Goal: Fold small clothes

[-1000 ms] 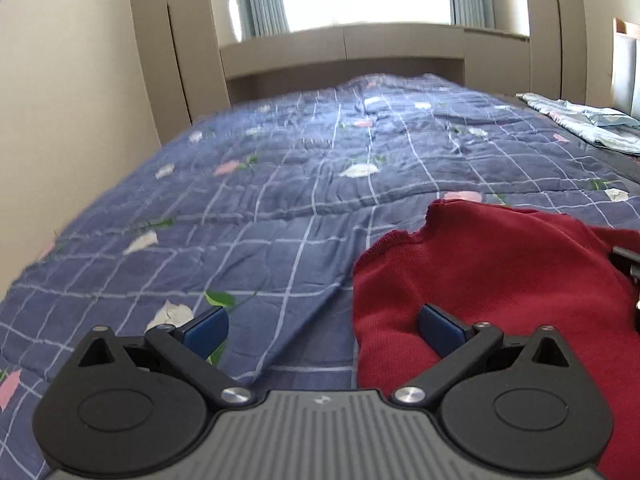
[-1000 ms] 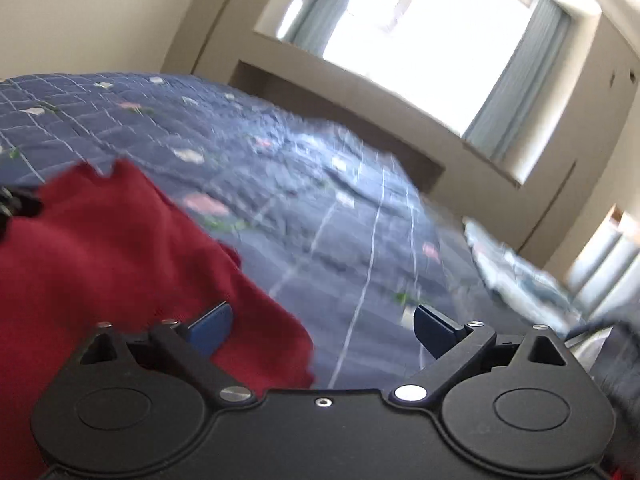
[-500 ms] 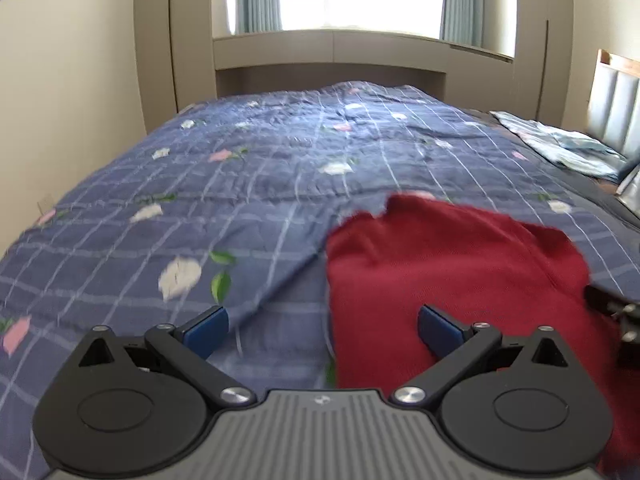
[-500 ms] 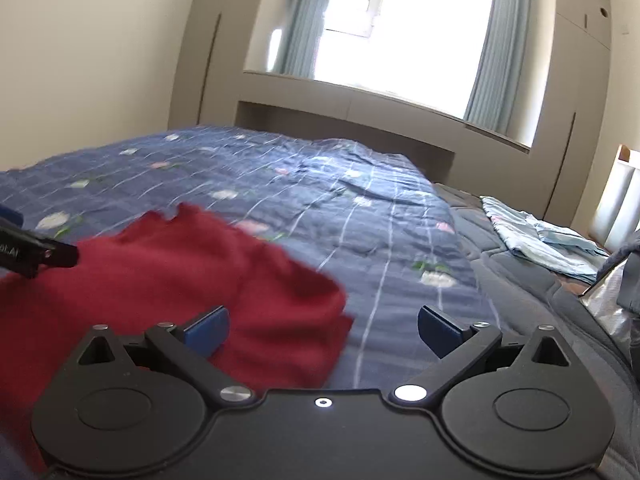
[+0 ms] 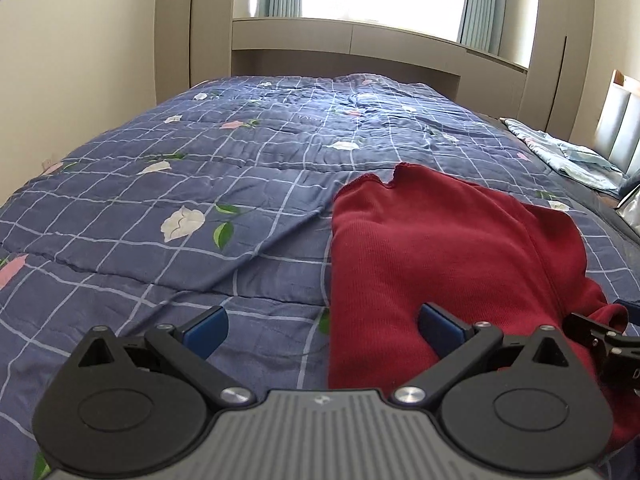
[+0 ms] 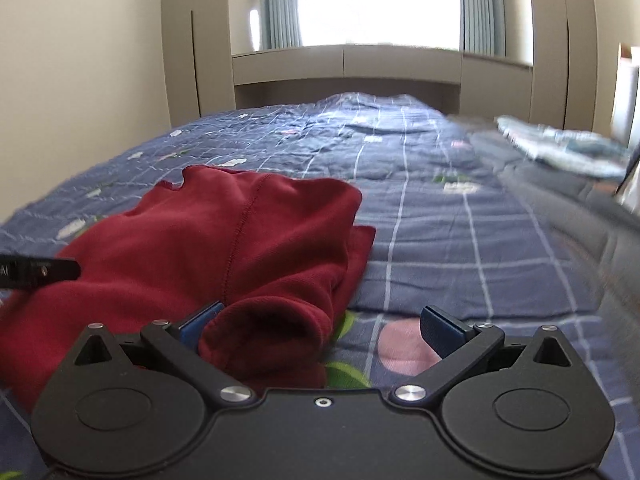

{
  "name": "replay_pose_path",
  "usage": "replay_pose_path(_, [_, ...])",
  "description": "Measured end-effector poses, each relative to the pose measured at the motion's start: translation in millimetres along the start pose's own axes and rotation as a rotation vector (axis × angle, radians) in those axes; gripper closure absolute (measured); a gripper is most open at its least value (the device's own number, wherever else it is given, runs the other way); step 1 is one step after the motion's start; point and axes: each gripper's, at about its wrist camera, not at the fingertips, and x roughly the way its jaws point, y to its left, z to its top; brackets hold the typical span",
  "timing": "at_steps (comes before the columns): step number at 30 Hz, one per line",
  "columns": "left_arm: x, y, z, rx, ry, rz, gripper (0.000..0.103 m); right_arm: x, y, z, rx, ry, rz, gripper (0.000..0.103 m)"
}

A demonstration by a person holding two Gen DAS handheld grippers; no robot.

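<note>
A dark red knitted garment [image 5: 448, 252] lies folded on the blue checked quilt [image 5: 224, 184]. My left gripper [image 5: 324, 326] is open, its right finger over the garment's left edge and its left finger over bare quilt. In the right wrist view the garment [image 6: 224, 248] lies at the left, with a bunched red fold [image 6: 264, 332] sitting between the fingers. My right gripper [image 6: 320, 326] is open around that fold. The right gripper also shows at the far right of the left wrist view [image 5: 612, 344].
A light blue folded cloth [image 5: 568, 156] lies at the far right of the bed near the headboard [image 5: 624, 120]. Beige cupboards [image 5: 352, 40] and a bright window stand beyond the bed. A wall runs along the left side.
Both grippers drew back and steadied, facing the window. The garment now lies flatter and more to the right in the left view; the right gripper has a red fold between its open fingers.
</note>
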Motion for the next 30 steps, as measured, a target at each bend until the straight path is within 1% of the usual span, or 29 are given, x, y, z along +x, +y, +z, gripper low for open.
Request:
replay_pose_path(4, [-0.1, 0.0, -2.1, -0.012, -0.005, 0.000, 0.000, 0.4, -4.4, -0.9, 0.037, 0.008, 0.022, 0.001])
replay_pose_path(24, [3.4, 1.5, -1.4, -0.040, 0.013, -0.006, 0.000, -0.2, -7.3, -0.7, 0.061, 0.008, 0.033, 0.001])
replay_pose_path(27, [3.3, 1.5, -1.1, -0.038, 0.013, -0.006, 0.000, -0.9, -6.2, 0.2, 0.066, 0.013, 0.025, 0.001])
replay_pose_path(30, [3.3, 1.8, 0.6, -0.037, 0.025, -0.007, 0.000, -10.3, -2.2, 2.6, 0.110, 0.022, -0.016, 0.001])
